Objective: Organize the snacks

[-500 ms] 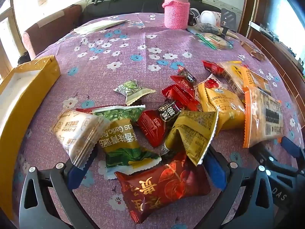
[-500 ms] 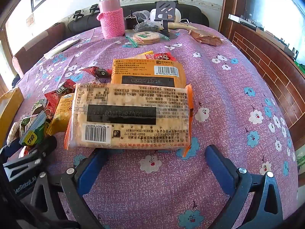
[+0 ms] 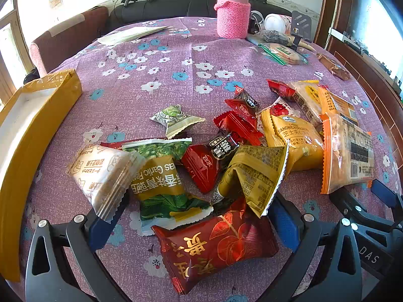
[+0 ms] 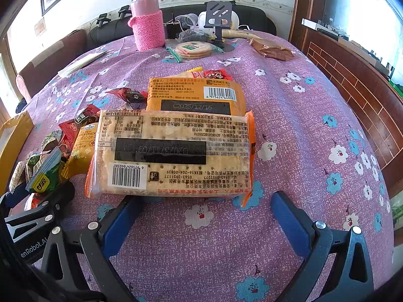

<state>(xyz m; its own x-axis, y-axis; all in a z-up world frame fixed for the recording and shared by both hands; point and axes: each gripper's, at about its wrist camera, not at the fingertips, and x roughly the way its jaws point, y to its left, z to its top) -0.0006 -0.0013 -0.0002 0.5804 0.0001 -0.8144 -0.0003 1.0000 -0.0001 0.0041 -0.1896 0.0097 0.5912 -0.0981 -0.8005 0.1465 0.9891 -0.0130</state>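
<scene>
A heap of snack packets lies on the purple flowered tablecloth (image 3: 163, 58). My left gripper (image 3: 194, 219) is open around a dark red packet with gold letters (image 3: 214, 246); a green garlic-pea packet (image 3: 161, 183), a beige wafer packet (image 3: 103, 173) and an olive-gold packet (image 3: 254, 176) lie just ahead. My right gripper (image 4: 204, 216) is open and empty, its left finger (image 4: 121, 224) under the near edge of a clear orange-edged cracker pack (image 4: 173, 153). A second orange pack (image 4: 196, 93) lies behind it.
A yellow cardboard box (image 3: 32, 125) with a white inside stands at the left. A pink knit-sleeved flask (image 3: 233, 7), round crackers in a bag (image 4: 194, 49), a phone stand (image 4: 219, 17) and a brown packet (image 4: 273, 49) sit at the back. A wooden cabinet runs along the right.
Both grippers have stayed almost still. The packets lie as before.
</scene>
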